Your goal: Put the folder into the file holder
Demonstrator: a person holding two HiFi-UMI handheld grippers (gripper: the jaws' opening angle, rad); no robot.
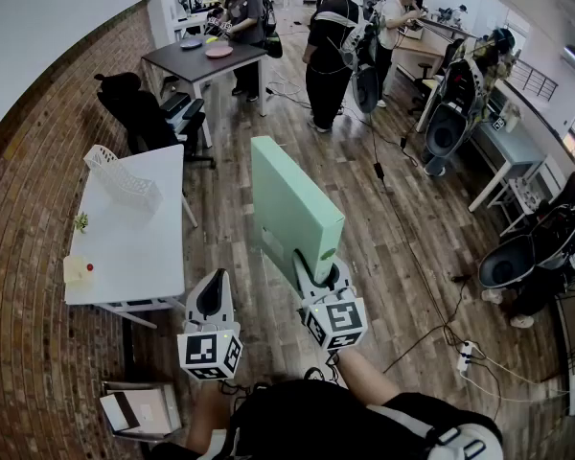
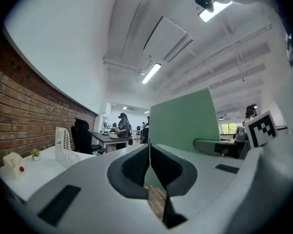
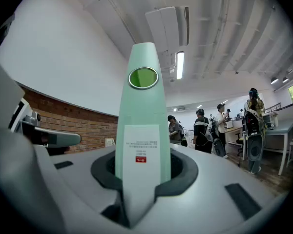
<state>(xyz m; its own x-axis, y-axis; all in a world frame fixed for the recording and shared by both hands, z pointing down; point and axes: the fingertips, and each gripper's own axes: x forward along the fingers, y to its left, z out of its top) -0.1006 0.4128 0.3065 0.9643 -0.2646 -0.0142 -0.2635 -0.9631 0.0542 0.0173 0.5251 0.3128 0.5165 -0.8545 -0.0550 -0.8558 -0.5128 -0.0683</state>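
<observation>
A pale green box folder [image 1: 289,207] stands upright in the air, and my right gripper [image 1: 318,278] is shut on its lower spine. In the right gripper view the folder's spine [image 3: 142,130], with a white label and a round finger hole, rises straight up from between the jaws. My left gripper [image 1: 211,300] hangs lower and to the left, shut with nothing in it; its jaws meet in the left gripper view [image 2: 149,165]. The white mesh file holder [image 1: 123,178] stands on the far part of the white table [image 1: 144,247], well to the left of the folder.
A small plant [image 1: 80,221] and a pale yellow box [image 1: 78,269] sit on the table's left side. A black office chair [image 1: 139,113] stands beyond the table. Several people work at benches further back. Cables and a power strip [image 1: 465,357] lie on the wood floor at right.
</observation>
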